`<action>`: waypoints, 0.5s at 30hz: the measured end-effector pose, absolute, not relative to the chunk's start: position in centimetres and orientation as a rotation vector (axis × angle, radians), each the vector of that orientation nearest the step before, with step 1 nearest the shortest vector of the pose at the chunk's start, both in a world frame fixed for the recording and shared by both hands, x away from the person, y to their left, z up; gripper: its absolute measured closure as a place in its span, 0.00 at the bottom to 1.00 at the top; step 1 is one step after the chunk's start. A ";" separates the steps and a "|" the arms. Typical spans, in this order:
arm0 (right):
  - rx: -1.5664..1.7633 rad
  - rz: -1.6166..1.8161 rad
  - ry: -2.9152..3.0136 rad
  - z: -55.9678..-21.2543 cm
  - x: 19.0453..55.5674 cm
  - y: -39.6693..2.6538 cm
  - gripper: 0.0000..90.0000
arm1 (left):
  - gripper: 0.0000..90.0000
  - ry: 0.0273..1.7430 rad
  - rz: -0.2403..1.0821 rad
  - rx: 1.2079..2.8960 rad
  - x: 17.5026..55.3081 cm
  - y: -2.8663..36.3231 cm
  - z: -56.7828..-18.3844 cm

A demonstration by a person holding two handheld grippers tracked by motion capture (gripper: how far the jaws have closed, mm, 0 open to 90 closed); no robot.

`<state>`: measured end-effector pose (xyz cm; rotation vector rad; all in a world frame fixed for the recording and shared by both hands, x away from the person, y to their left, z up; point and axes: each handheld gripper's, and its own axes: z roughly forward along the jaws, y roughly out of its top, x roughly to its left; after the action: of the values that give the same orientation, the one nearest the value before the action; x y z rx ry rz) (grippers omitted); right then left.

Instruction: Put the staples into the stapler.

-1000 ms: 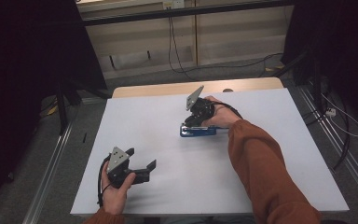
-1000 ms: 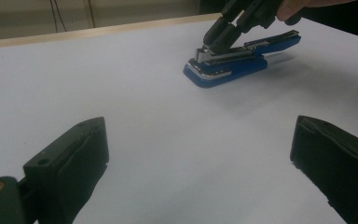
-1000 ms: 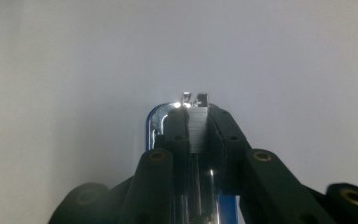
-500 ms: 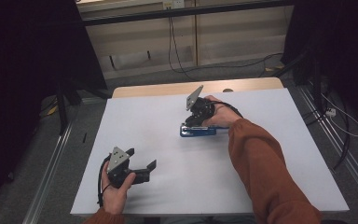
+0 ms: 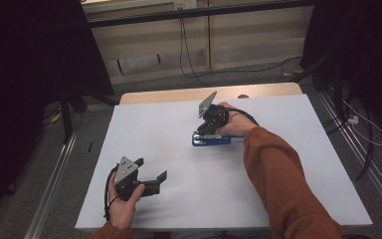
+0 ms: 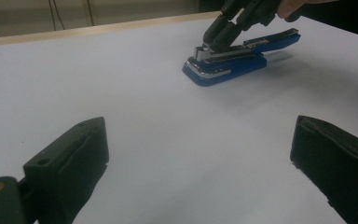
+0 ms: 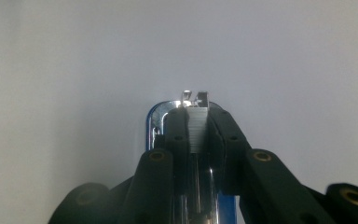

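right gripper (image 7: 198, 128) is clamped on the staple strip (image 7: 197, 130) in the open blue metal stapler (image 5: 211, 140). rigid, light, probably skids. left gripper (image 5: 151, 180) nearby, jaws apart.

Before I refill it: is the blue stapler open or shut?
Open. The blue stapler has its top arm lifted off the base, the staple strip exposed, and the right hand-held gripper pinching that strip.

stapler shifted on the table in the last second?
No. The blue stapler sits at the same spot relative to the table's wooden far edge, right tool on it.
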<state>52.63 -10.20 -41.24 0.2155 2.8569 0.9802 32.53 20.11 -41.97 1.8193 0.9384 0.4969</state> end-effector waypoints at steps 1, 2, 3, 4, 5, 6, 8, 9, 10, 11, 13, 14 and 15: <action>0.214 0.977 2.858 -41.2 52.6 -10.2 0.88 | 0.05 0.938 0.498 1.819 32.5 20.1 -42.0; 0.209 0.978 2.856 -41.2 52.6 -10.1 0.88 | 0.05 0.937 0.497 1.820 32.5 20.1 -42.0; 0.210 0.979 2.855 -41.2 52.6 -10.1 0.88 | 0.05 0.937 0.498 1.821 32.5 20.1 -42.0; 0.215 0.979 2.856 -41.2 52.6 -10.1 0.88 | 0.05 0.937 0.498 1.821 32.5 20.1 -42.0; 0.217 0.981 2.855 -41.3 52.6 -10.1 0.88 | 0.05 0.939 0.500 1.822 32.5 20.1 -42.0; 0.215 0.980 2.856 -41.3 52.6 -10.0 0.88 | 0.05 0.937 0.498 1.821 32.5 20.1 -42.0; 0.216 0.982 2.852 -41.3 52.6 -10.0 0.88 | 0.05 0.936 0.497 1.821 32.5 20.1 -42.0; 0.218 0.984 2.850 -41.3 52.6 -9.9 0.88 | 0.05 0.937 0.498 1.820 32.5 20.1 -42.0; 0.215 0.987 2.849 -41.3 52.6 -9.9 0.88 | 0.05 0.937 0.498 1.821 32.5 20.1 -42.0; 0.218 0.987 2.850 -41.3 52.6 -9.9 0.88 | 0.05 0.936 0.498 1.821 32.5 20.1 -42.0; 0.219 0.988 2.848 -41.3 52.6 -9.8 0.88 | 0.05 0.938 0.502 1.822 32.5 20.1 -42.0; 0.221 0.989 2.849 -41.3 52.6 -9.8 0.87 | 0.05 0.936 0.499 1.822 32.5 20.1 -42.0; 0.227 0.990 2.848 -41.3 52.6 -9.8 0.87 | 0.05 0.939 0.500 1.822 32.5 20.1 -42.0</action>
<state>52.63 -9.84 -41.30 0.2267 2.8481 0.9900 32.51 20.09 -41.96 1.8219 0.9386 0.4996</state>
